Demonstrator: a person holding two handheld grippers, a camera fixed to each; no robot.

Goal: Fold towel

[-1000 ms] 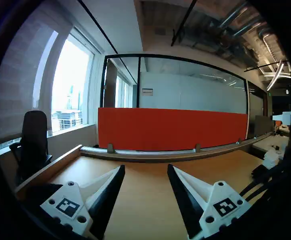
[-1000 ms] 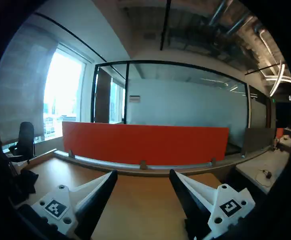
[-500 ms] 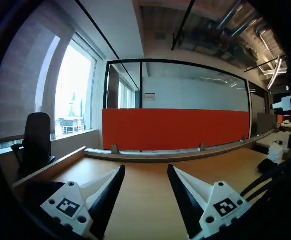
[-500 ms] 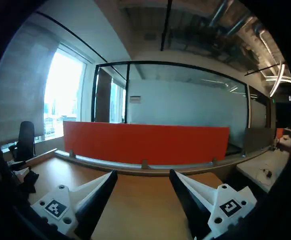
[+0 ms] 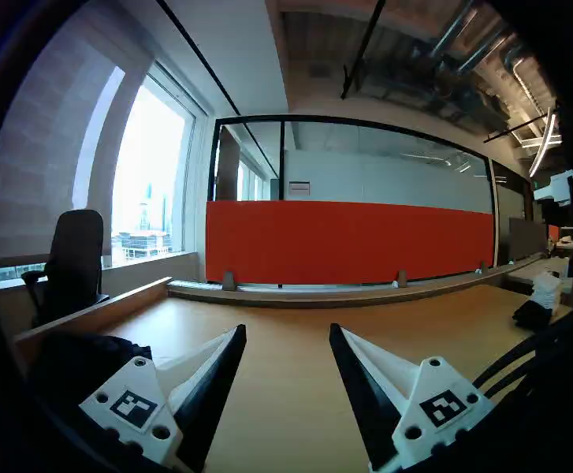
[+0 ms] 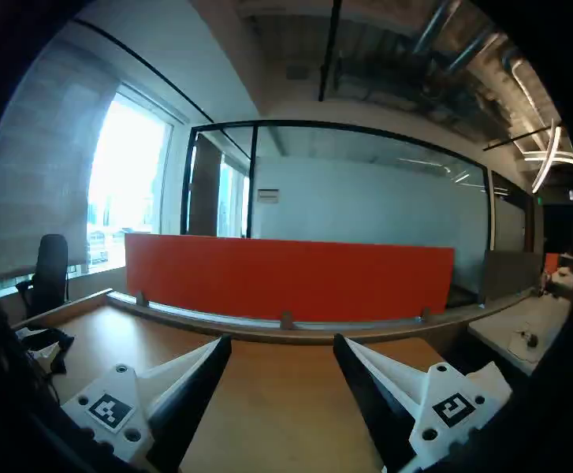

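In the left gripper view my left gripper (image 5: 286,331) hovers low over a bare wooden desk (image 5: 286,394), open, with nothing between its white-and-black fingers (image 5: 207,378). A dark lumpy mass (image 5: 81,359) lies just behind the left finger; I cannot tell what it is. In the right gripper view my right gripper (image 6: 282,340) is likewise open over the same kind of desk (image 6: 278,410), holding nothing. A white and black object (image 5: 542,296) sits at the desk's far right in the left gripper view, and a similar one (image 6: 43,347) at the far left in the right gripper view.
An orange partition (image 5: 349,240) on a grey rail closes off the back of the desk (image 6: 286,276). A black office chair (image 5: 73,260) stands by the window at left. A second desk (image 6: 522,331) with small items lies to the right.
The left gripper has sunk lower toward the desk and turned slightly, so the partition and chair sit higher and further right. The right gripper has barely shifted. Both stay open.
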